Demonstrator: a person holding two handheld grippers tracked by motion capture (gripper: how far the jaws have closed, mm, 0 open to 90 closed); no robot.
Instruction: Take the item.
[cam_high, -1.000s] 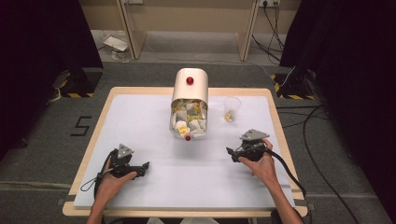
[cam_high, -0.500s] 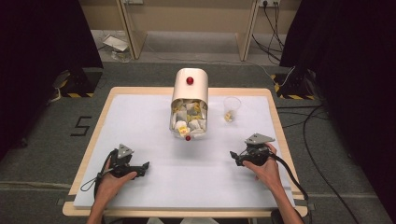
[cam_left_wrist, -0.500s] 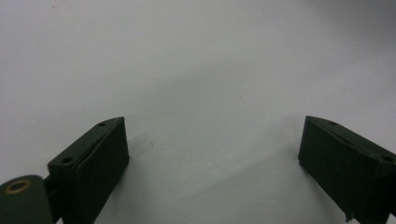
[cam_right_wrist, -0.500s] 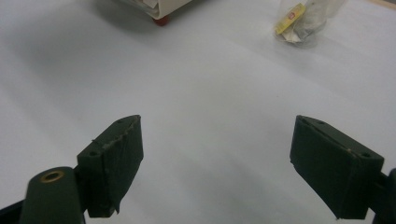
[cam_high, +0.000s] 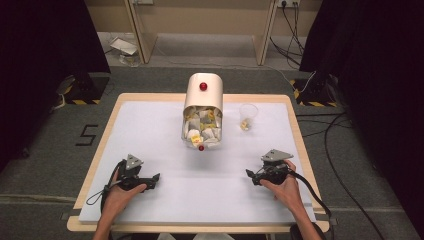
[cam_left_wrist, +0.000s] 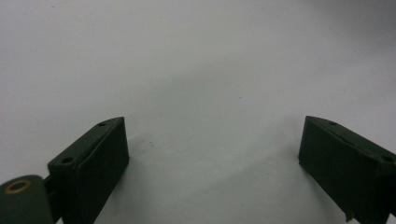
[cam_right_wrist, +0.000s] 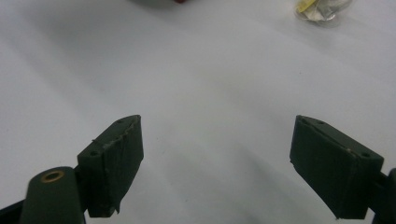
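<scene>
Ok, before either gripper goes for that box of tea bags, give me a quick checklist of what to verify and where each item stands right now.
1. Left gripper open and empty: ok, jaws wide apart over bare table.
2. Right gripper open and empty: ok, jaws spread with nothing between.
3. Box accessible: ok, its clear front faces the person, sachets visible inside.
4. Plastic cup upright beside the box: ok, standing to its right, apart from it.
5. Cup contents: something small and yellowish inside; cannot tell what.
6. Whether the box is latched shut: cannot tell.
</scene>
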